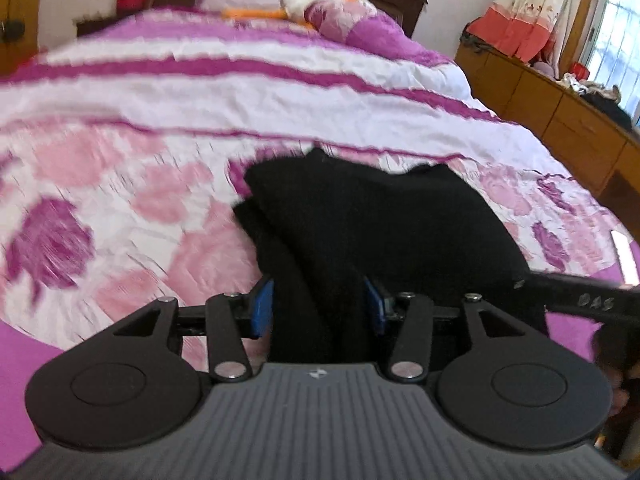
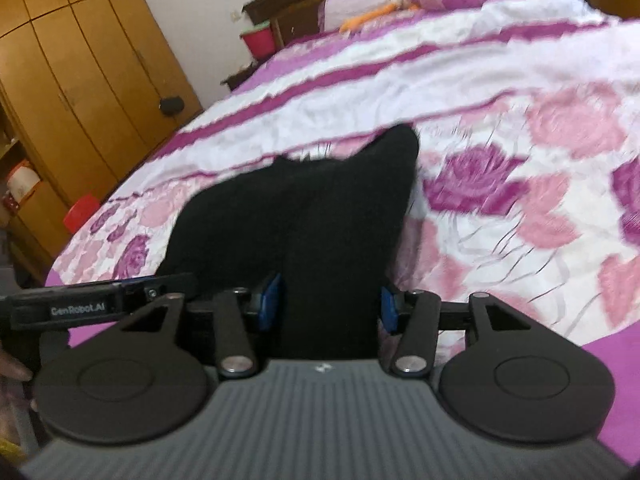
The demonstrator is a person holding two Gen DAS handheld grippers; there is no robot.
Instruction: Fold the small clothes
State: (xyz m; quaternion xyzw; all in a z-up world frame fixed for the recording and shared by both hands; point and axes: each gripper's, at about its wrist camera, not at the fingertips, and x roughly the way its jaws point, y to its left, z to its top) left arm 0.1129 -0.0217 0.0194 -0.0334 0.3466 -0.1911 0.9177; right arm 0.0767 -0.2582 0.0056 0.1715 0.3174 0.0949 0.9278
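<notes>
Through my left wrist view, my left tongs stand apart with the black garment between the blue pads, not pinched. It lies on the bed, near the foot edge, soft and limp; I judge a doubled hem gives the best hold. Through my right wrist view, my right tongs stand apart too, astride the cloth. Beyond the garment, open quilt.
</notes>
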